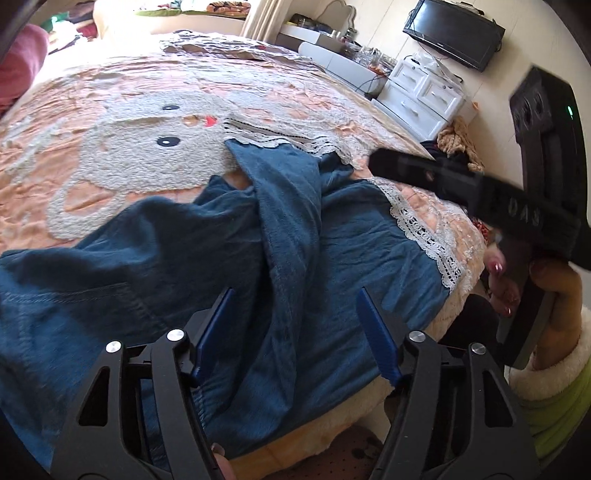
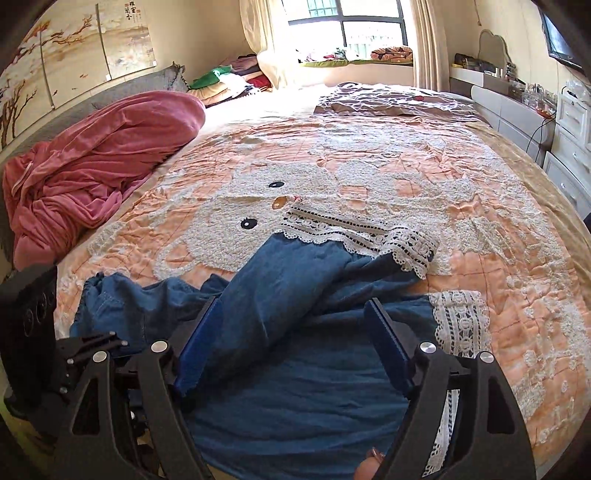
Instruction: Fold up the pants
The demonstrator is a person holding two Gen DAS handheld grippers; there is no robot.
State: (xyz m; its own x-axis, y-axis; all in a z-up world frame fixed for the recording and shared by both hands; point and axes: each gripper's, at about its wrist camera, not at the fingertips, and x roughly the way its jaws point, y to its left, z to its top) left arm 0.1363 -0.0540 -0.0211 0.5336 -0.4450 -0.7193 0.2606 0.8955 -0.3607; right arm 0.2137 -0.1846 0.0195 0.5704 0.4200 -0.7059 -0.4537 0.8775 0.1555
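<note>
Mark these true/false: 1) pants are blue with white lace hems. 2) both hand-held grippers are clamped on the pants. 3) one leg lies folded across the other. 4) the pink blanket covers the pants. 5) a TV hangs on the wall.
1) True: the pants are blue, with lace hems.
2) False: the left hand-held gripper and the right hand-held gripper stand open, pressing nothing.
3) True: the folded leg lies diagonally over the other.
4) False: the pink blanket is bunched apart, near the headboard.
5) True: the TV is wall-mounted.
</note>
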